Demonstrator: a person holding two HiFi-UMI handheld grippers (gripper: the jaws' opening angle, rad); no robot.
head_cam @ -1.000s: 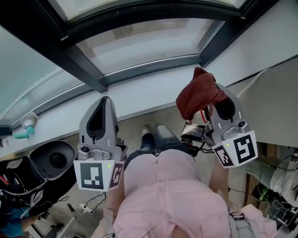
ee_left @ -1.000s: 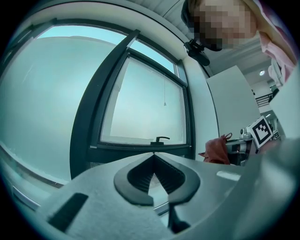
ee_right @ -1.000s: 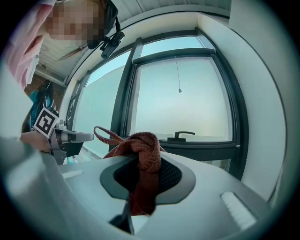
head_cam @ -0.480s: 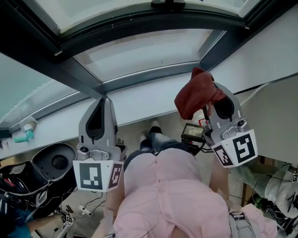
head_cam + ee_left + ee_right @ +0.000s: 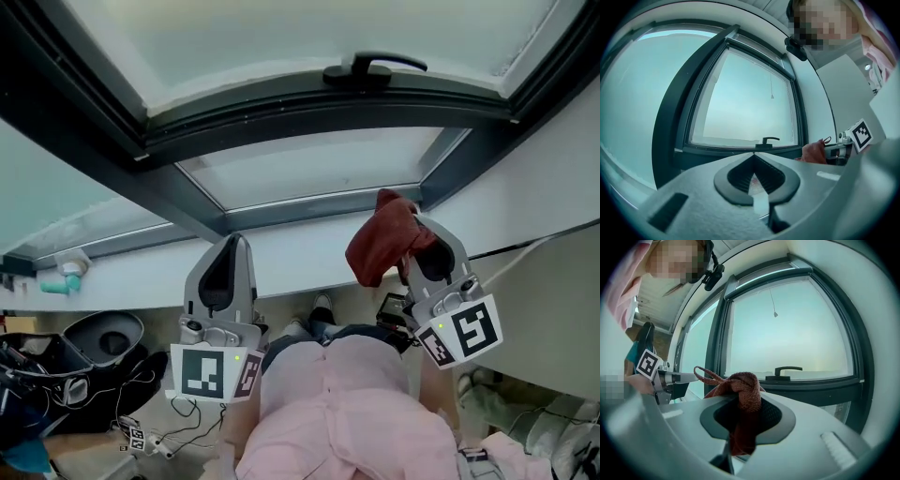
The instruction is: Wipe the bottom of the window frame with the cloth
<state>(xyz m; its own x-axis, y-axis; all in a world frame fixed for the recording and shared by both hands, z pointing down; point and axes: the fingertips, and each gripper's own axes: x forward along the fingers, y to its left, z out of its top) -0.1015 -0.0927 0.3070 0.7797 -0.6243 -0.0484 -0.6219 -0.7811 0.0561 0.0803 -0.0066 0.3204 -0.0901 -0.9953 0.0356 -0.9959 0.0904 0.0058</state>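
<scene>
Red cloth [image 5: 377,246] pinched tight in the right gripper [image 5: 405,234], not yet on the window frame [image 5: 309,208] bottom rail — left gripper [image 5: 232,242] closed, empty — likely to scrape bare jaw on frame if pressed too flat.

On the white ledge [image 5: 300,251], near its left end: a small teal thing [image 5: 58,282]. On the floor [image 5: 281,305], by its left edge: a dark round tub [image 5: 103,339], loose wires [image 5: 159,433].

Lab-like workroom; tangled floor cables [image 5: 42,375]
</scene>
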